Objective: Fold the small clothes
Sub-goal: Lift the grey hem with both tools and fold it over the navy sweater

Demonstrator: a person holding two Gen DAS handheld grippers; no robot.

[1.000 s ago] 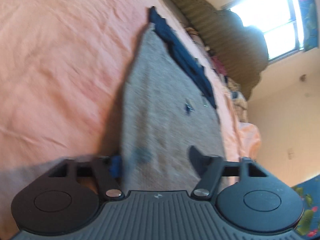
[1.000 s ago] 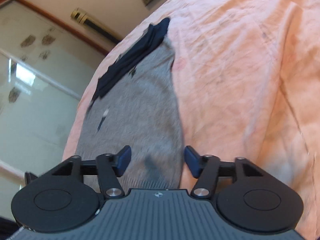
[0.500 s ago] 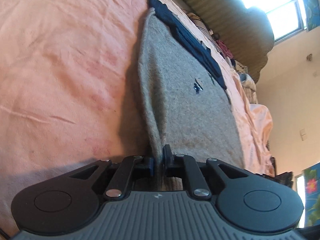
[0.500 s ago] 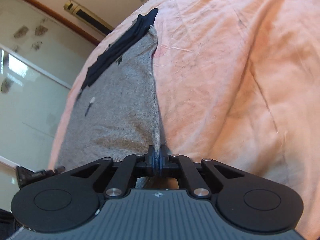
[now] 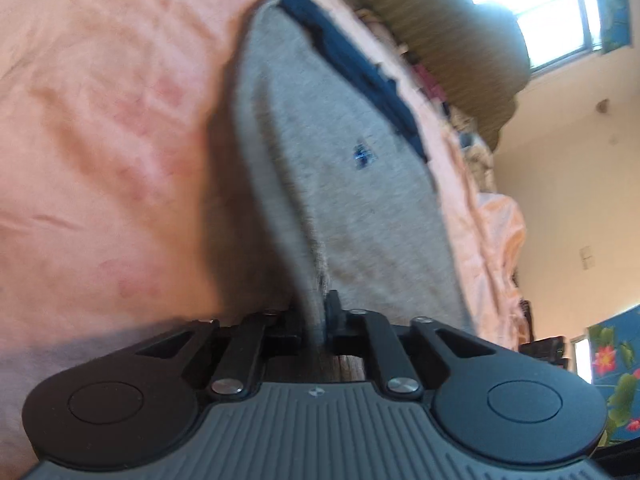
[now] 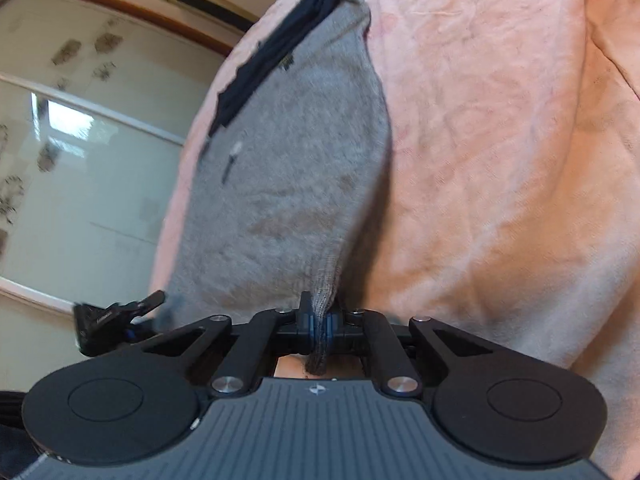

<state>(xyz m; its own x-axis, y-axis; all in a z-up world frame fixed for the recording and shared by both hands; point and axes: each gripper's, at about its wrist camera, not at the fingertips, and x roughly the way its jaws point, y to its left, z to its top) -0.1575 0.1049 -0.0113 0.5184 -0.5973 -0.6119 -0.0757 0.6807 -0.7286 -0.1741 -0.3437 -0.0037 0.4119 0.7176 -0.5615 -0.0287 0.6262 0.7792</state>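
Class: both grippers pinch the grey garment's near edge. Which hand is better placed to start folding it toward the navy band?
Neither clearly. Left gripper and right gripper each have jaws clamped on the grey garment, so they should probably lift together.

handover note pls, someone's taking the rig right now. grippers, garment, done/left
Left hand-held gripper: jaws closing on the near edge of the grey garment, fabric pinched between them.
Right hand-held gripper: shut on the same near edge, at its other corner.
Garment: near edge raised, the rest flat on the pink bedsheet; dark navy band at the far end.
Done: both near corners gripped.
Left: probably carry the near edge over toward the navy end, lay it down, release, finish folding.
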